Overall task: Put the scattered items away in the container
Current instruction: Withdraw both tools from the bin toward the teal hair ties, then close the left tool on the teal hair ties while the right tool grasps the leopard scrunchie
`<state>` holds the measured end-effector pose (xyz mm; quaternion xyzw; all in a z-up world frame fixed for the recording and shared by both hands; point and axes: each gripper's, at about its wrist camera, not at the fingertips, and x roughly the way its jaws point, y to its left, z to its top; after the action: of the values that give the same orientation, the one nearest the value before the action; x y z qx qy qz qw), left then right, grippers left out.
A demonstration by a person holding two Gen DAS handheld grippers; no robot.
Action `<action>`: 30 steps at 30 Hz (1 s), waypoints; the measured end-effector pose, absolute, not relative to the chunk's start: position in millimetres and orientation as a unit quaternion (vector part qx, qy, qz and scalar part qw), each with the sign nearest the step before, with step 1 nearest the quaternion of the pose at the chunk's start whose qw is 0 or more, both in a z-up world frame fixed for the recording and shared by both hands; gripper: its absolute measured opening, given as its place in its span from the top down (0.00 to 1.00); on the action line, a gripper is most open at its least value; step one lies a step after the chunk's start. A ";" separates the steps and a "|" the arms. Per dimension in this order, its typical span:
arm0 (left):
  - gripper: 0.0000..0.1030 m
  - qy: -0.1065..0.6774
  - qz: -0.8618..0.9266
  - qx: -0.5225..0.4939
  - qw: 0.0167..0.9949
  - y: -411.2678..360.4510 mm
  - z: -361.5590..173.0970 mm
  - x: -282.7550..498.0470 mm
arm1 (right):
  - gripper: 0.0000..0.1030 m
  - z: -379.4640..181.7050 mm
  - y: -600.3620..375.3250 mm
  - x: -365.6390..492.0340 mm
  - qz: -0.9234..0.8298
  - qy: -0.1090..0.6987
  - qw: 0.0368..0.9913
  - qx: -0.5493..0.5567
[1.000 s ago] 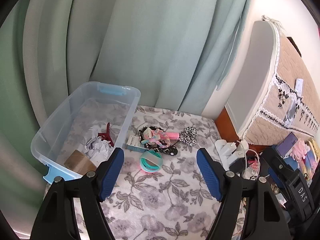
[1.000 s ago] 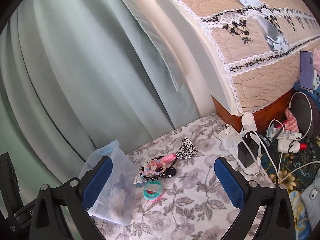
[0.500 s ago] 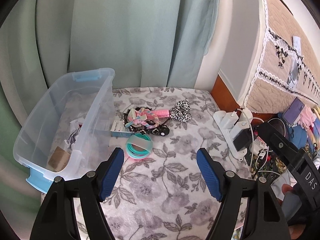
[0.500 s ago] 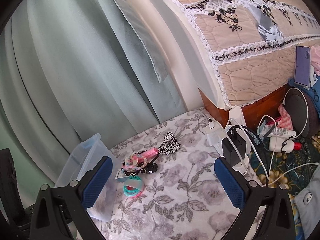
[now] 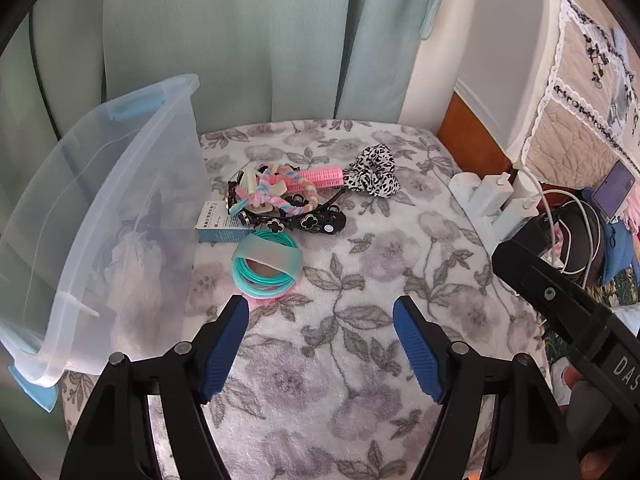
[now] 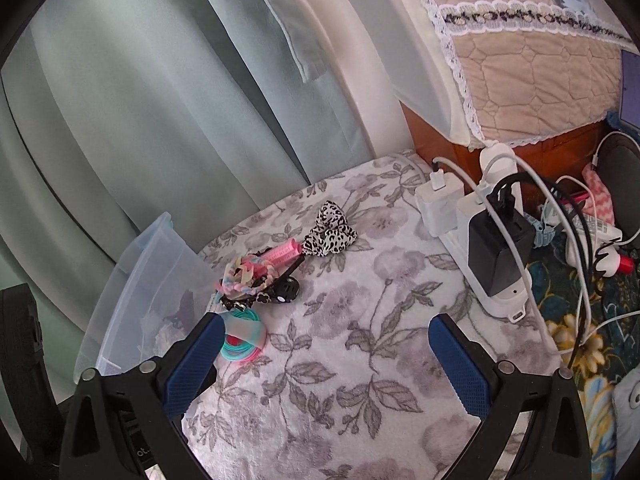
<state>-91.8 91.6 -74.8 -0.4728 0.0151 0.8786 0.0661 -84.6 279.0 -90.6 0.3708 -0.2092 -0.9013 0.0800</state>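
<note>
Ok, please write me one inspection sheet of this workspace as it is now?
Surface: floral blanket.
Job's things: teal bangles, small box, black headband, braided tie, pink roller, leopard scrunchie beside clear bin.
Clutter: bottles at right.
Grippers: left claw open, empty; right claw open, empty.
Cables: power strip, chargers, tangled leads.
Surroundings: green curtain, quilted cover.
</note>
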 end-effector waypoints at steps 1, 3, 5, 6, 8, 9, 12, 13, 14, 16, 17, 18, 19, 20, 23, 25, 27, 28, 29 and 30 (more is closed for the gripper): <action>0.26 0.014 0.877 -0.476 0.063 90.9 -80.0 -95.7 | 0.00 -95.2 277.1 -88.2 -0.899 -0.207 0.082 0.378; 0.26 0.014 0.873 -0.484 0.057 89.7 -91.0 -103.9 | 0.00 -103.0 272.6 -95.9 -0.895 -0.199 0.089 0.390; 0.26 0.012 0.870 -0.490 0.050 87.3 -101.4 -112.5 | 0.00 -110.5 268.4 -103.6 -0.890 -0.193 0.094 0.402; 0.26 0.010 0.868 -0.494 0.046 86.0 -106.4 -117.0 | 0.00 -113.9 266.9 -107.5 -0.887 -0.192 0.097 0.408; 0.26 0.007 0.865 -0.501 0.040 83.4 -115.5 -125.8 | 0.00 -120.5 264.6 -115.7 -0.882 -0.192 0.103 0.418; 0.26 0.005 0.864 -0.503 0.037 81.5 -119.5 -130.1 | 0.00 -123.2 263.7 -119.4 -0.881 -0.192 0.104 0.419; 0.26 0.002 0.862 -0.506 0.025 76.9 -130.6 -142.0 | 0.00 -130.2 261.1 -131.6 -0.880 -0.185 0.093 0.427; 0.26 0.001 0.862 -0.507 0.019 75.0 -134.1 -145.7 | 0.00 -133.6 261.1 -136.7 -0.878 -0.187 0.093 0.431; 0.26 -0.001 0.861 -0.508 0.015 73.5 -137.9 -149.0 | 0.00 -137.3 261.6 -141.7 -0.875 -0.191 0.096 0.434; 0.26 -0.002 0.858 -0.513 0.005 70.4 -146.2 -154.9 | 0.01 -145.6 261.1 -151.8 -0.869 -0.195 0.098 0.444; 0.26 -0.004 0.857 -0.515 0.002 68.7 -150.3 -157.8 | 0.02 -149.2 260.5 -156.4 -0.868 -0.194 0.099 0.447; 0.26 -0.006 0.857 -0.516 -0.002 66.8 -153.7 -160.2 | 0.05 -151.8 260.1 -160.2 -0.867 -0.194 0.097 0.448; 0.26 -0.008 0.857 -0.515 -0.007 65.1 -156.4 -161.9 | 0.06 -154.1 260.2 -163.9 -0.867 -0.193 0.093 0.450; 0.26 -0.010 0.858 -0.514 -0.010 63.5 -158.8 -163.3 | 0.06 -156.3 260.2 -168.0 -0.866 -0.194 0.094 0.452; 0.26 -0.018 0.860 -0.509 -0.016 59.3 -164.2 -167.2 | 0.08 -160.6 257.5 -179.7 -0.865 -0.194 0.100 0.451; 0.26 -0.025 0.862 -0.507 -0.011 57.9 -166.8 -169.2 | 0.09 -162.2 253.7 -187.3 -0.868 -0.187 0.100 0.449; 0.26 -0.022 0.864 -0.503 -0.007 59.4 -168.6 -170.1 | 0.11 -164.2 250.1 -195.1 -0.870 -0.182 0.102 0.446; 0.27 -0.019 0.865 -0.502 -0.006 60.1 -169.5 -170.6 | 0.12 -165.8 248.8 -199.6 -0.870 -0.181 0.103 0.447; 0.27 -0.019 0.865 -0.501 -0.005 60.0 -170.3 -171.1 | 0.12 -167.4 247.9 -204.3 -0.870 -0.181 0.103 0.447; 0.27 -0.023 0.866 -0.500 -0.002 59.3 -171.4 -172.2 | 0.13 -169.1 247.1 -209.6 -0.869 -0.182 0.104 0.448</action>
<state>-172.2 59.3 -171.4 -0.4999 -0.0230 0.8658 -0.0023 -209.6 247.1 -169.1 0.4475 -0.1823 -0.8693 0.1039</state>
